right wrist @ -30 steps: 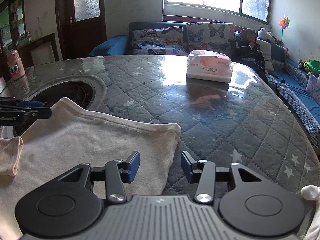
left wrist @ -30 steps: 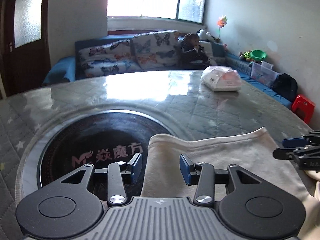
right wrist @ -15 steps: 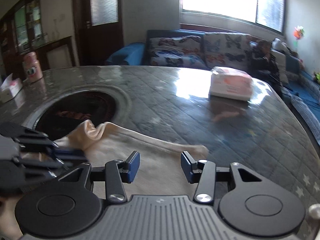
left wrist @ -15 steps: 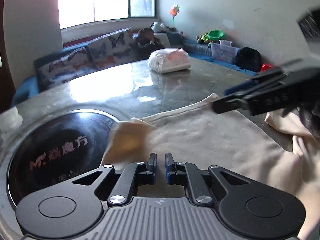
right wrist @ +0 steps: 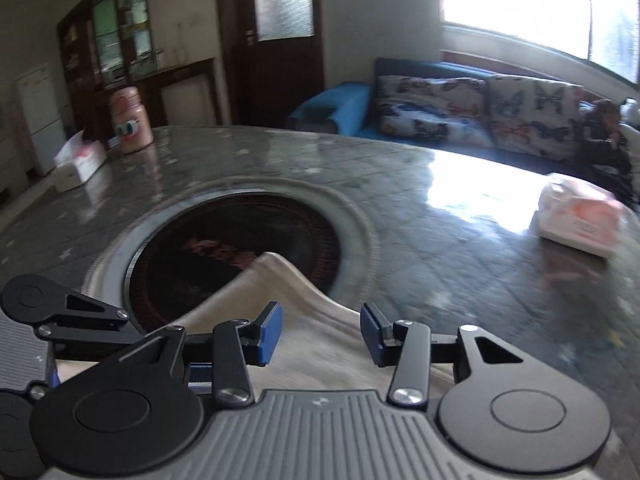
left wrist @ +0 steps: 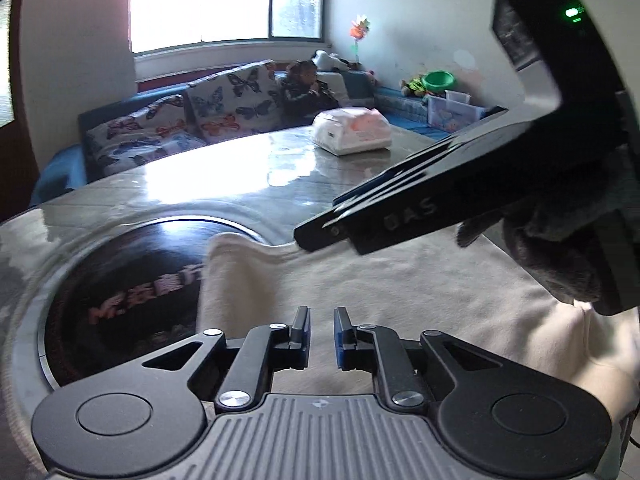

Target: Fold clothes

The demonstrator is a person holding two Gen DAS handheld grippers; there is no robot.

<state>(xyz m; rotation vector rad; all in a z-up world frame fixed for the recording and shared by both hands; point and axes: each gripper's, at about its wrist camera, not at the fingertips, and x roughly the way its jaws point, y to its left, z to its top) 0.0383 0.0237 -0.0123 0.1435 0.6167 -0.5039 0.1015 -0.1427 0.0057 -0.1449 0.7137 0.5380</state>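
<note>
Your left gripper (left wrist: 322, 330) hangs low over the cream garment (left wrist: 400, 292); its jaws stand a narrow gap apart and are opening, with no cloth pinched between them; your right gripper (right wrist: 321, 330) is spread about halfway, empty, above the same cloth; in the left view it crosses close overhead, held by your gloved hand (left wrist: 560, 248). The garment lies flat on the table (right wrist: 440, 248), one corner lapping over the dark round inset (right wrist: 224, 240); a white and pink packet (left wrist: 352, 130) sits well apart, further back.
</note>
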